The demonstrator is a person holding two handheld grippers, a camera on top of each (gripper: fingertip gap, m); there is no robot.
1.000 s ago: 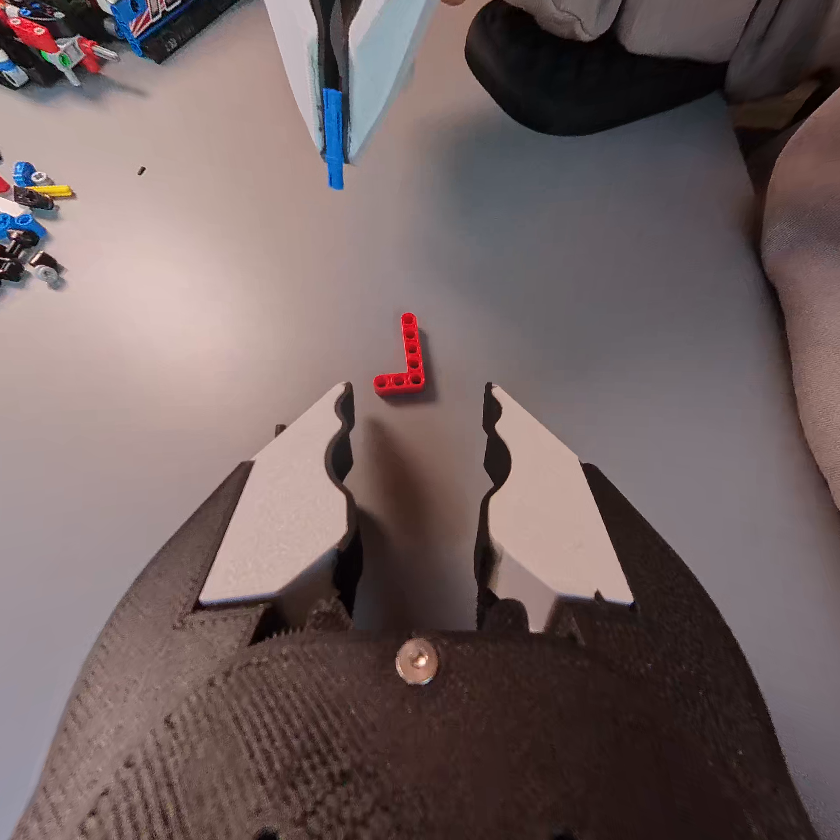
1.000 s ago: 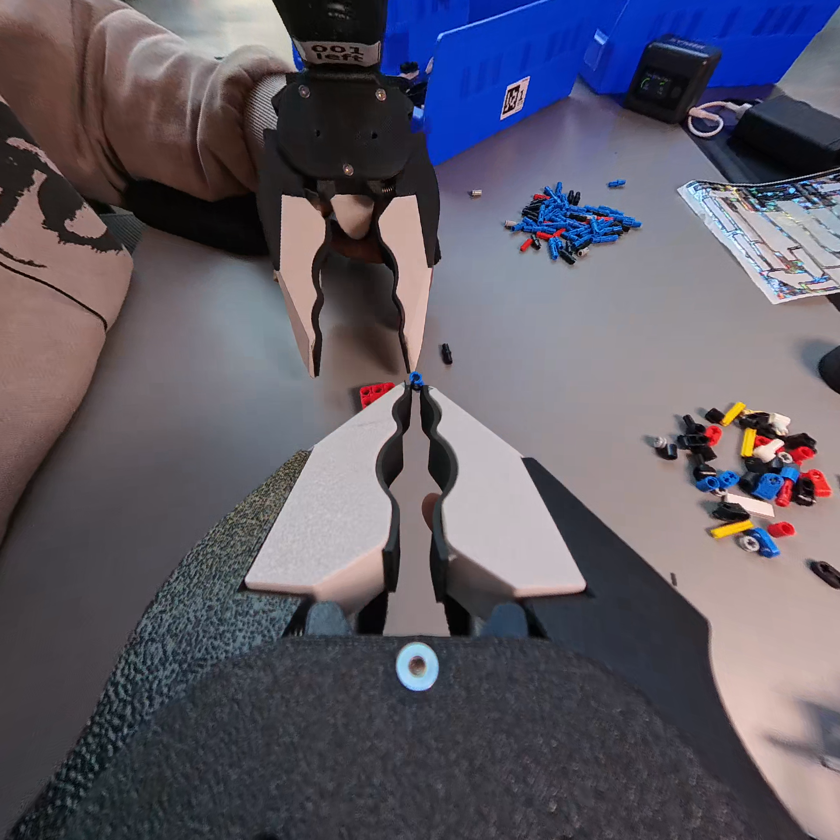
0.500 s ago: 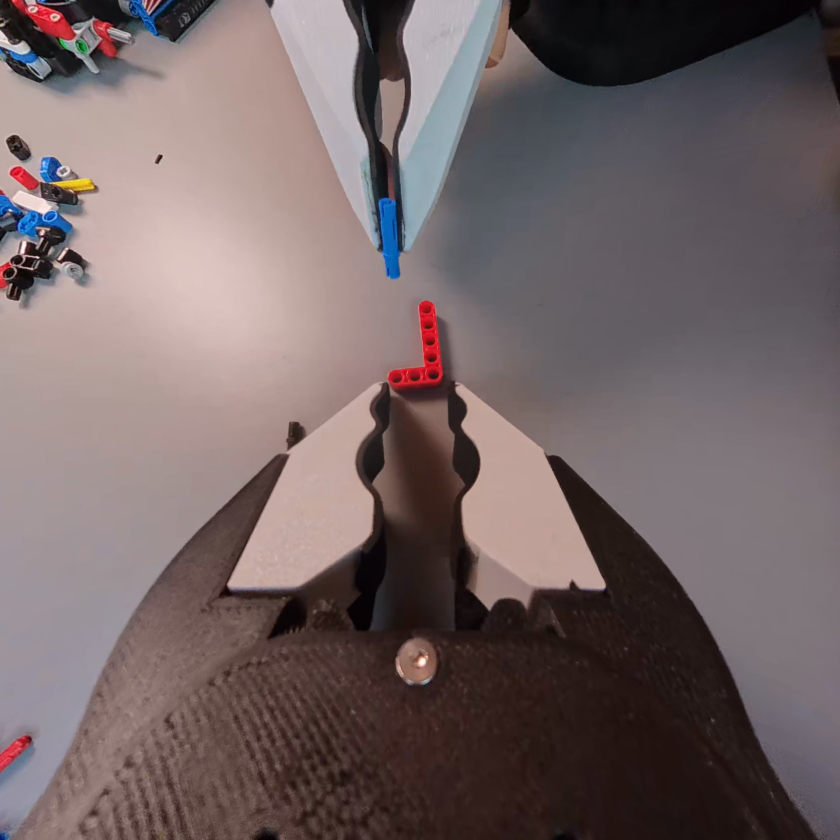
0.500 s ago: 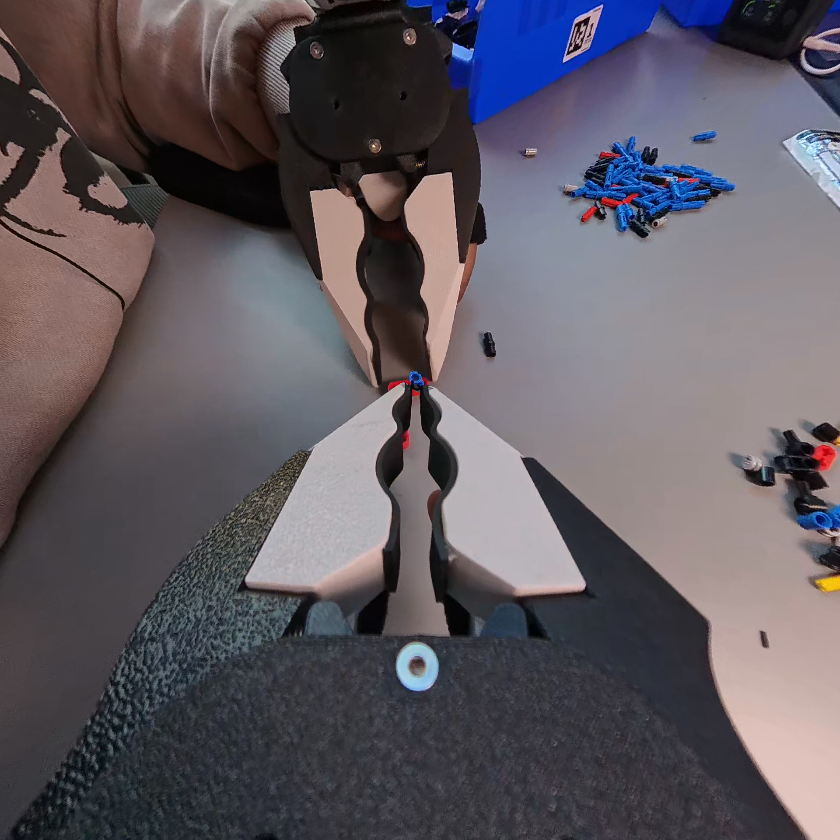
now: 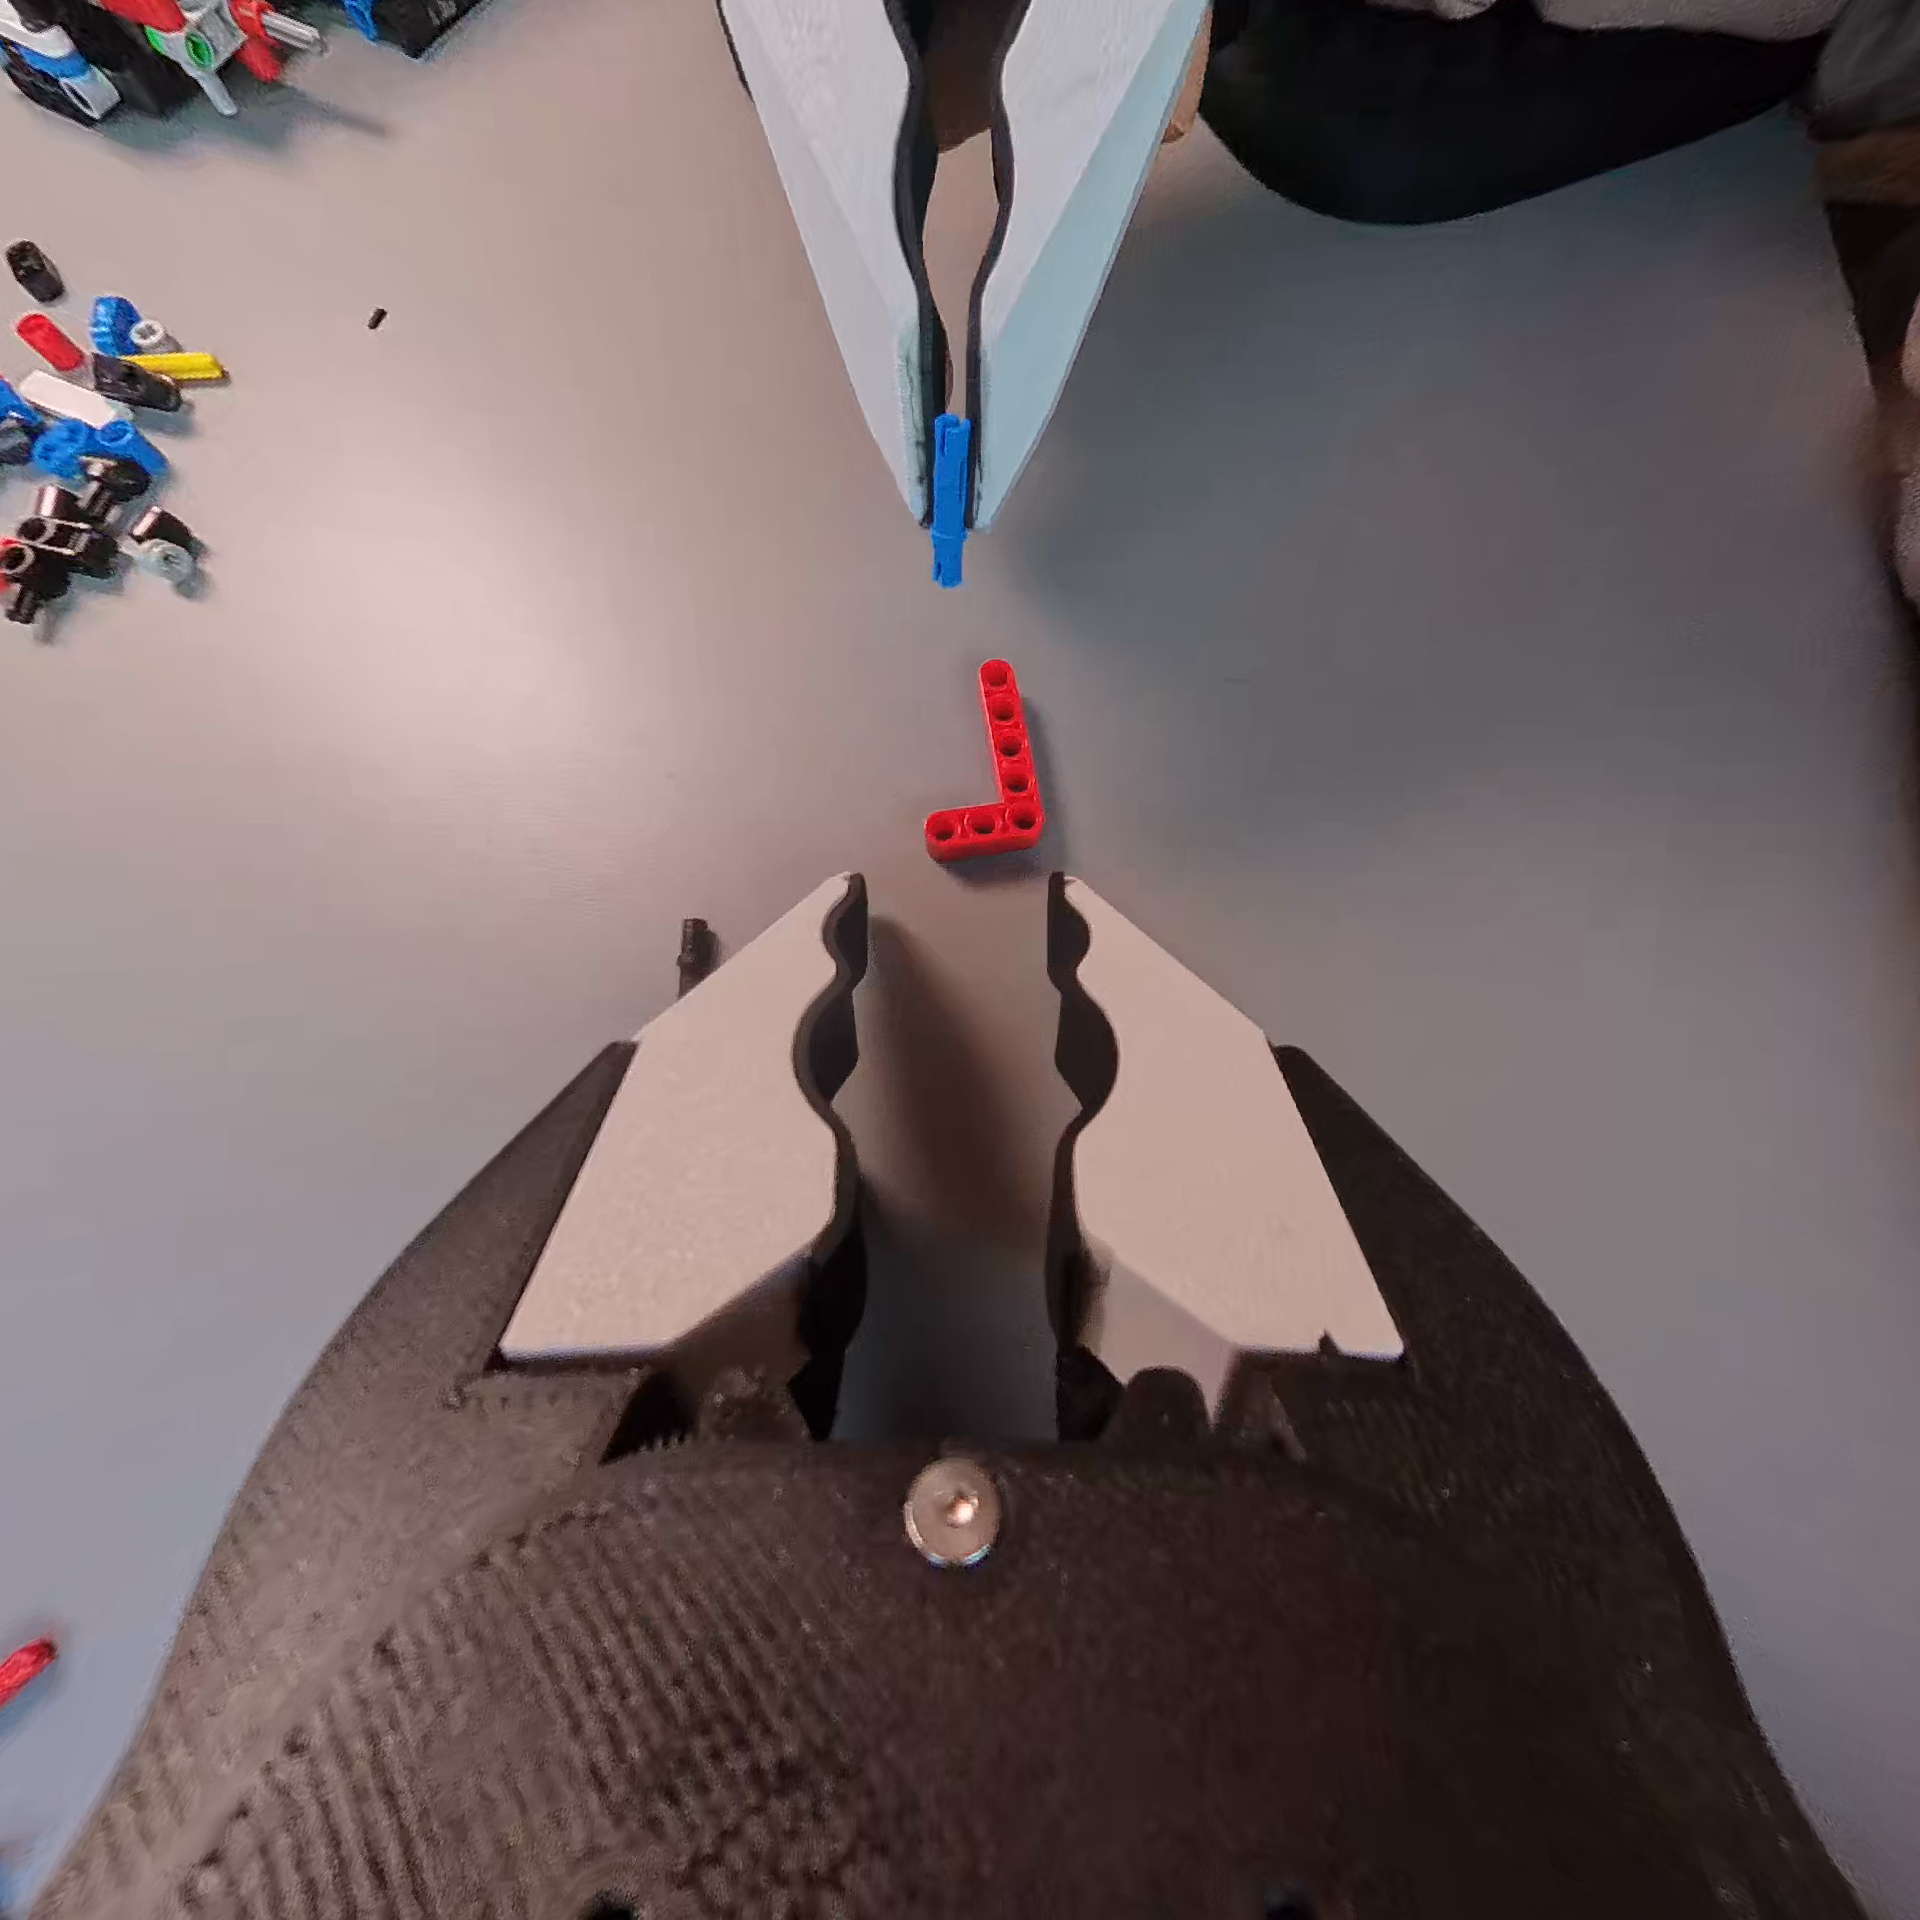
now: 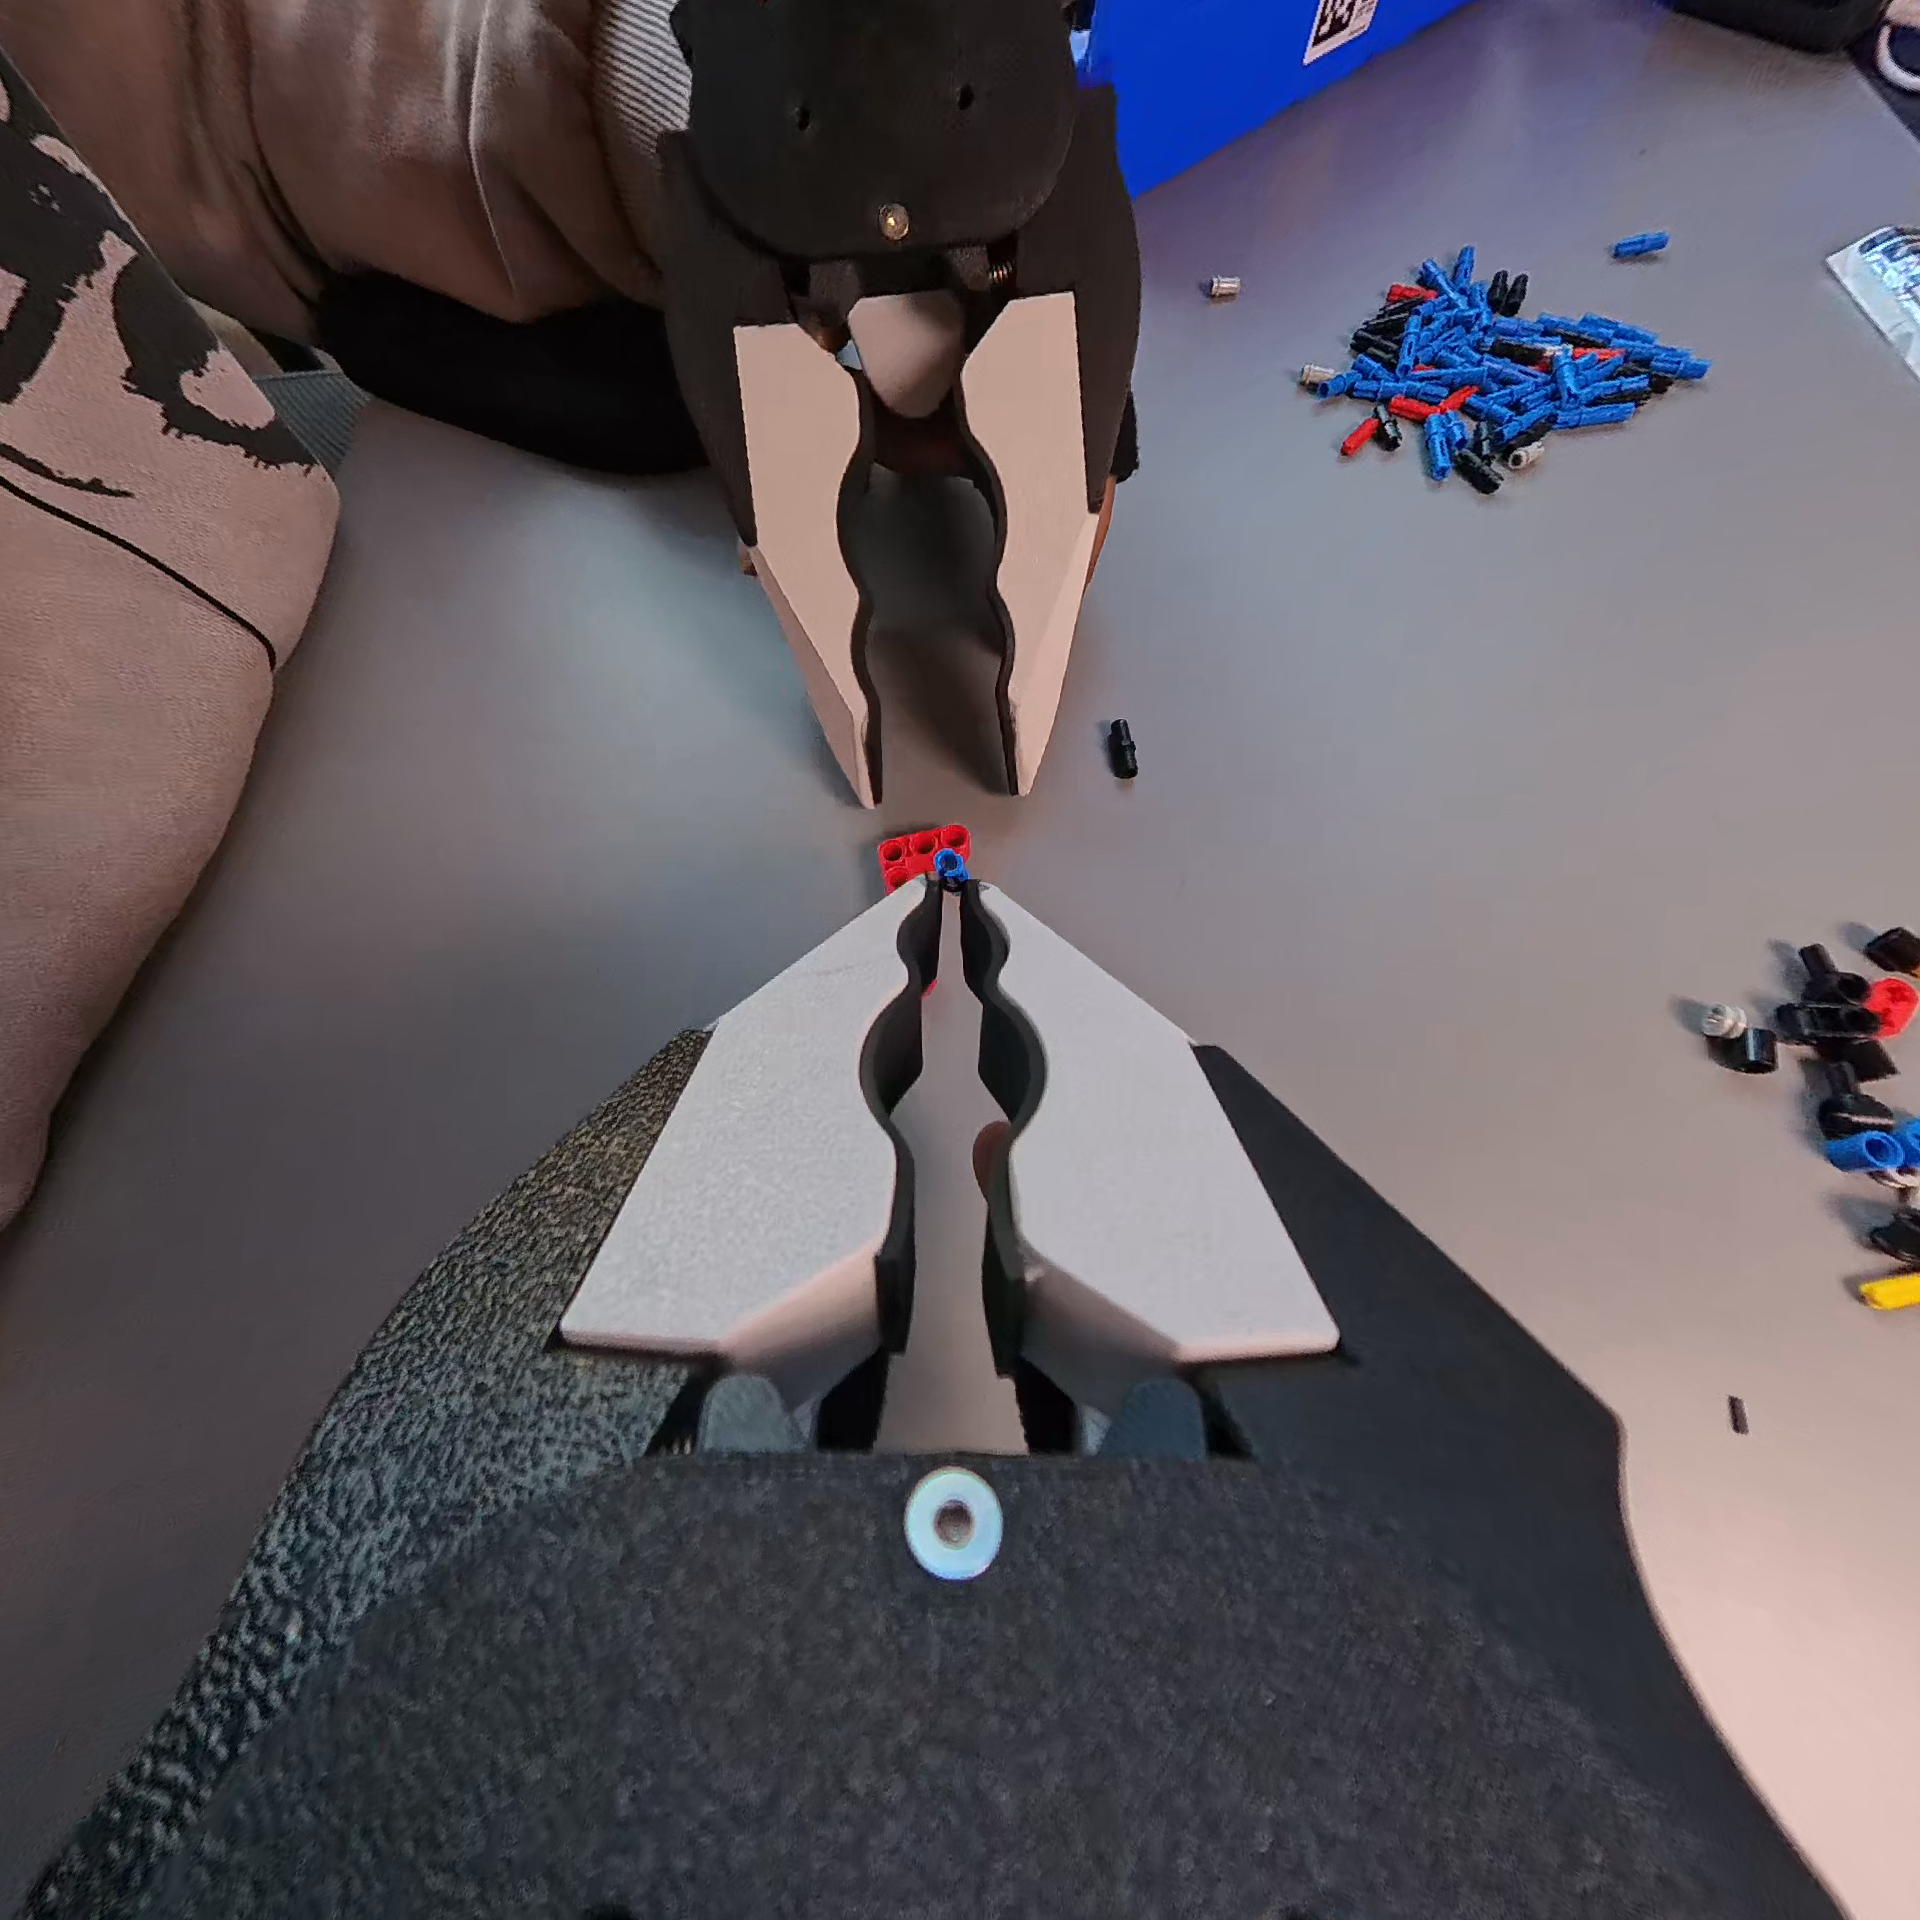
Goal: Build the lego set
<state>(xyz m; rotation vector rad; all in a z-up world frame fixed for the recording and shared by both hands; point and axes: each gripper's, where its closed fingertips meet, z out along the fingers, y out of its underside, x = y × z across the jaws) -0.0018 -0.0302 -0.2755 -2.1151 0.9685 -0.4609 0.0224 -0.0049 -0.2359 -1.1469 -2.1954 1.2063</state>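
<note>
A red L-shaped beam (image 5: 995,781) lies flat on the grey table just ahead of my left gripper (image 5: 956,883), which is open and empty, its tips short of the beam. My right gripper (image 6: 950,883) is shut on a blue pin (image 6: 948,861), which sticks out of its tips. In the left wrist view the right gripper (image 5: 951,509) comes in from the top with the blue pin (image 5: 950,499) pointing down toward the beam's long arm, a short gap away. In the right wrist view the beam (image 6: 922,850) shows just past the pin, and the left gripper (image 6: 943,795) faces me.
A pile of blue, black and red pins (image 6: 1496,358) lies at the right rear. Loose small parts (image 5: 88,436) lie left. A lone black pin (image 6: 1122,748) sits beside the left gripper. A person's sleeve (image 6: 156,623) lies left, and blue bins (image 6: 1247,83) stand behind. My right fingertips sit around 6 centimetres from my left ones.
My left gripper closed partly half a second ago, then opened wider and pulled slightly back from the beam. My right gripper with the blue pin came closer to the beam.
</note>
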